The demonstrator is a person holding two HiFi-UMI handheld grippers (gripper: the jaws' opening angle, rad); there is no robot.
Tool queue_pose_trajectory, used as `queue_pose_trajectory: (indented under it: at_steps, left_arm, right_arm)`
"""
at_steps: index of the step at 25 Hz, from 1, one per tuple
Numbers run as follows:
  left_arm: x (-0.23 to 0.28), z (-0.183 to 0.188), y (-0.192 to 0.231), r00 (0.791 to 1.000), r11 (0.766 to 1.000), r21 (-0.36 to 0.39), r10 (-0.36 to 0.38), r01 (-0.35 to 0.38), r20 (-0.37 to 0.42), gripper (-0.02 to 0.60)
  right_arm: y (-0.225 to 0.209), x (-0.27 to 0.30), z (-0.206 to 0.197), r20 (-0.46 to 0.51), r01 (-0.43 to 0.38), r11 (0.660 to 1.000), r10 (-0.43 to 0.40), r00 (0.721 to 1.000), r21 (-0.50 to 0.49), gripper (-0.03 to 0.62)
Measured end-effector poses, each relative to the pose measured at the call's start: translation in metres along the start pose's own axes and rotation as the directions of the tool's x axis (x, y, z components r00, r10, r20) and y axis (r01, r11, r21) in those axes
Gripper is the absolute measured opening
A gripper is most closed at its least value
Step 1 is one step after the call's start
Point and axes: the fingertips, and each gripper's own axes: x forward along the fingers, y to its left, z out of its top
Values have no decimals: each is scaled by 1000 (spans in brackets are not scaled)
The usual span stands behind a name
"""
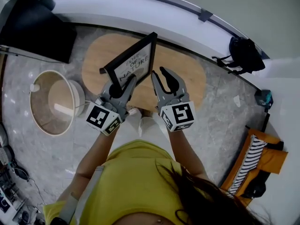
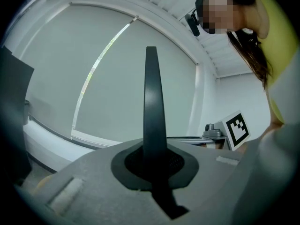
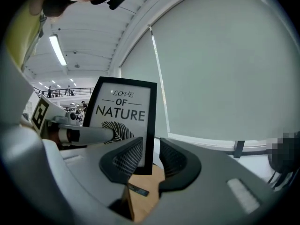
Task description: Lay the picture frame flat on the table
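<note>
Left gripper (image 1: 129, 81): jaws pinched together on lower left edge of picture frame (image 3: 123, 121), likely to steer its tilt.
Right gripper (image 3: 151, 157): jaws apart, frame's right edge between pads, no squeeze; probably guarding against slip.
Frame stands tilted on oval wooden table (image 1: 187, 78), print facing person, not yet flat.
Beside table, on floor: round white bin (image 1: 47, 131), pale oblong item inside, unclear what.
Farther right: orange bag (image 1: 274, 158) holding striped cloth.
</note>
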Motion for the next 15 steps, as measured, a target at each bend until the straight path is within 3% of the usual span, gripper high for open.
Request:
queue_pose_trajectory:
  at_steps: [5, 15]
  left_arm:
    - [3, -33, 10, 995, 996, -49, -81, 78, -54, 8]
    - [21, -121, 40, 975, 976, -126, -192, 177, -116, 8]
  right_arm:
    - [4, 13, -35, -65, -49, 997, 52, 997, 58, 127]
    - [-18, 35, -119, -144, -45, 991, 63, 988, 126, 147]
